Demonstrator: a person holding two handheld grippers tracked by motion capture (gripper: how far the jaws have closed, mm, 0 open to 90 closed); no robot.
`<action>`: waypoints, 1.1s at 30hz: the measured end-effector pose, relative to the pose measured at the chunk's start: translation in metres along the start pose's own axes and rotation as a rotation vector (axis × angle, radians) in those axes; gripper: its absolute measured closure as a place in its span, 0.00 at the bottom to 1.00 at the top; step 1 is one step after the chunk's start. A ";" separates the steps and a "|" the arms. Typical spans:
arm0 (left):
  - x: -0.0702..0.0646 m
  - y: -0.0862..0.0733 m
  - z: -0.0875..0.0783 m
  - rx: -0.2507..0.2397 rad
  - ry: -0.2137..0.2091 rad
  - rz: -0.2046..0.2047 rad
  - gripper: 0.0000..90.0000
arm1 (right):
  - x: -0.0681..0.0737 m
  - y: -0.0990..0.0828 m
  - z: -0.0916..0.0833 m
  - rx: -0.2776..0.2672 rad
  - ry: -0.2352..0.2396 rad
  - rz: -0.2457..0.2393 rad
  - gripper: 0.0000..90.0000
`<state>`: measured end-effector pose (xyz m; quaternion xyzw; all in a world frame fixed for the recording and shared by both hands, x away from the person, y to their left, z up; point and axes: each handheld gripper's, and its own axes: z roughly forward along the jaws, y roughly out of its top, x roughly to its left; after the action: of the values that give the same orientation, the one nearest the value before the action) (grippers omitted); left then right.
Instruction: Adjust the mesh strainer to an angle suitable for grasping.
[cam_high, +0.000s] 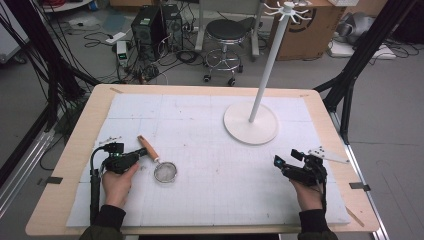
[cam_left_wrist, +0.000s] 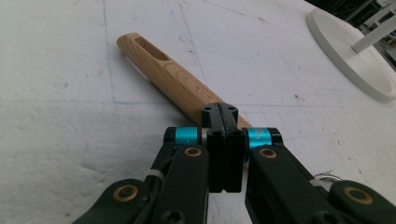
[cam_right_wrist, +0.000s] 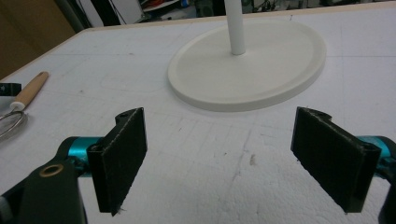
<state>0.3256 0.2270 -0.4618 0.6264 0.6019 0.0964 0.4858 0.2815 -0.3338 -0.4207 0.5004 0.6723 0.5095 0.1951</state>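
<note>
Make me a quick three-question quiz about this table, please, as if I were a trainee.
1. True or false: the left gripper has its fingers closed.
2. Which thing stands nearest the right gripper? A) strainer B) stand C) stool
3. Fill in: the strainer's handle is made of ____.

Key:
1. True; the fingers meet, right over the handle.
2. B; the stand's round base lies just ahead of the open fingers.
3. Wood.
</note>
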 end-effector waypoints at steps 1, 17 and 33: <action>-0.001 0.001 0.002 -0.002 -0.006 -0.005 1.00 | 0.000 0.000 0.000 0.000 0.000 0.000 0.20; -0.008 0.007 0.019 0.008 -0.056 -0.014 1.00 | -0.004 -0.004 -0.014 -0.006 -0.040 0.003 0.20; -0.027 0.014 0.047 0.041 -0.109 0.025 1.00 | -0.008 -0.009 -0.031 -0.007 -0.072 0.025 0.20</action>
<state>0.3612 0.1843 -0.4627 0.6481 0.5686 0.0557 0.5036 0.2568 -0.3561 -0.4179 0.5260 0.6569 0.4958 0.2144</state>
